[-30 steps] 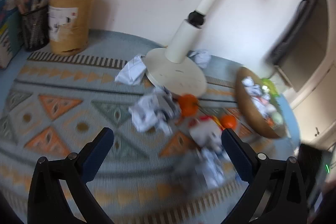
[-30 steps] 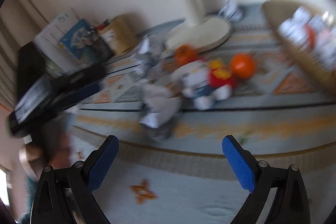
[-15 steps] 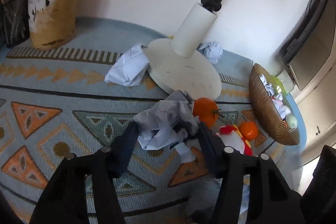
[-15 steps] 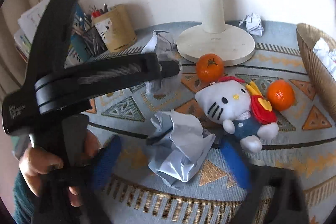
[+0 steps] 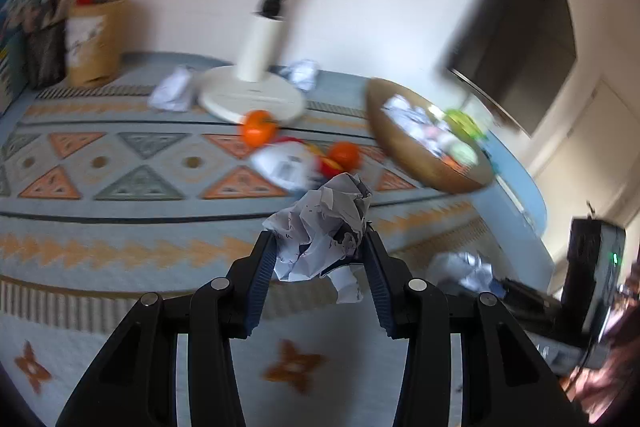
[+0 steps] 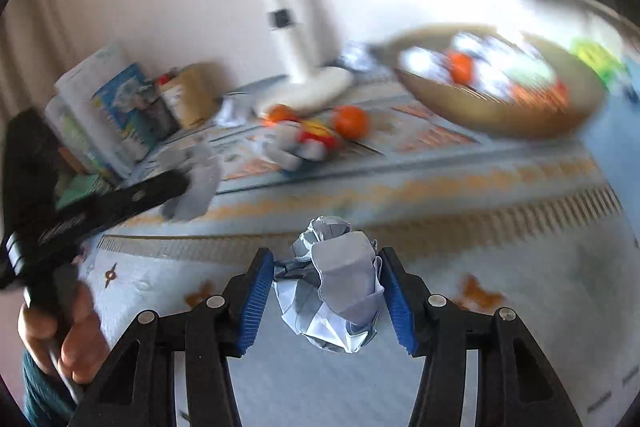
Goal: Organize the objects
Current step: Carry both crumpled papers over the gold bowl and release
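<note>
My left gripper (image 5: 320,243) is shut on a crumpled paper ball (image 5: 320,231) and holds it above the near part of the patterned cloth. My right gripper (image 6: 326,267) is shut on another crumpled paper ball (image 6: 336,291), also lifted. A wooden bowl (image 5: 404,155) with paper balls and fruit stands at the right; it also shows in the right wrist view (image 6: 496,111). The left gripper with its paper (image 6: 188,179) shows at the left of the right wrist view.
A white lamp base (image 5: 252,95) stands at the back, with two paper balls (image 5: 172,95) beside it. Two oranges (image 5: 258,133) and a plush toy (image 5: 284,167) lie mid-table. A pen holder (image 5: 94,43) and books stand at the back left.
Both grippers have shut on paper balls and lifted them, pulling back from the table's middle toward its near edge. Both views now turn toward the bowl.
</note>
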Available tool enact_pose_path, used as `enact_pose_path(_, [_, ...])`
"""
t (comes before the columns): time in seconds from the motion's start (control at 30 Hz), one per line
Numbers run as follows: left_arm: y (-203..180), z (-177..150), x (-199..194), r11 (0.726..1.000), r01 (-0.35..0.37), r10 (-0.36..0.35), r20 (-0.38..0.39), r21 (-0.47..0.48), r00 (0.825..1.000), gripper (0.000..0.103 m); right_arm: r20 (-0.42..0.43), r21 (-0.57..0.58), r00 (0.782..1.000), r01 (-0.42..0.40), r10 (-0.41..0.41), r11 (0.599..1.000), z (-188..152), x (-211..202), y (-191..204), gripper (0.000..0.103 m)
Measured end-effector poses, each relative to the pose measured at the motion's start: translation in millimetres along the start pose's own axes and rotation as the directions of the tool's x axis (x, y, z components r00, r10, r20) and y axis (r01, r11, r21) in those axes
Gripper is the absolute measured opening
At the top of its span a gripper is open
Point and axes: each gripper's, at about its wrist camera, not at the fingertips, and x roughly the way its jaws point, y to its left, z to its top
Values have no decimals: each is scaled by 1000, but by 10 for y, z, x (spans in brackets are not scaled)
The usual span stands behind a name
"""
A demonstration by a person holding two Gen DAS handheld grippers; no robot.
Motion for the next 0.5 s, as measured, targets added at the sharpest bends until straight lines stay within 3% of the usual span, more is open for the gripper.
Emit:
enact_pose_path(0.13, [-555,320,27,995,58,-61,27,84,998,42,129,50,989,62,-68,997,296,-515,-290,52])
enact_pose_path(0.27, [-1153,782,229,975,113,-123,43,191,991,42,266,168,947,138,-179,976,848,-1000,-639,53])
enact_pose_path(0.37, [-1427,1029,634,972,109,-114,14,208,993,42,286,248,928,171,-240,954,1169,-1044,-935,53])
enact_pose_path(0.5, [-1606,1144,1047,969,99,-109,32,228,994,42,293,217,900,265,-322,939,1521,-802,-1219,54])
